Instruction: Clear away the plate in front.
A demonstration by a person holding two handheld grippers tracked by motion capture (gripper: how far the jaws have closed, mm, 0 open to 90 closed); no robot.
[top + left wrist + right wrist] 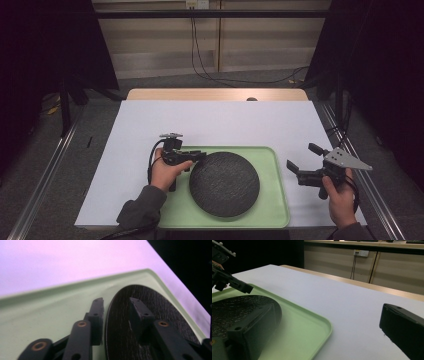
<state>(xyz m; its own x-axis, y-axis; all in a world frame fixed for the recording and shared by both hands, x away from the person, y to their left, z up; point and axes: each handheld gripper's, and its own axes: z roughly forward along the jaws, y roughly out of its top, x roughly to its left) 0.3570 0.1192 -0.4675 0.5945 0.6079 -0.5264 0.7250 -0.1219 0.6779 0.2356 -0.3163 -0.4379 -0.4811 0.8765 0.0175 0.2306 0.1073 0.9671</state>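
Forearms and hands, nearest the high camera at 6 o'clock: yours, one gripper in each.

Item 1, left gripper (196,156): sits over the tray's left part, pointing toward 3 o'clock. Its fingers (96,315) straddle the left rim of the dark plate (224,183), one outside the rim over the tray floor, one above the plate's top face. A narrow gap remains; whether they pinch the rim, you cannot tell from these views.

Item 2, dark plate: round, rough-textured, lying flat in the middle of the green tray (272,200).

Item 3, green tray: rests on the white bench (215,122), toward its 6 o'clock edge.

Item 4, right gripper (300,159): held off the tray's right edge at 3 o'clock, above bare bench; fingers (404,327) spread wide, holding nothing.
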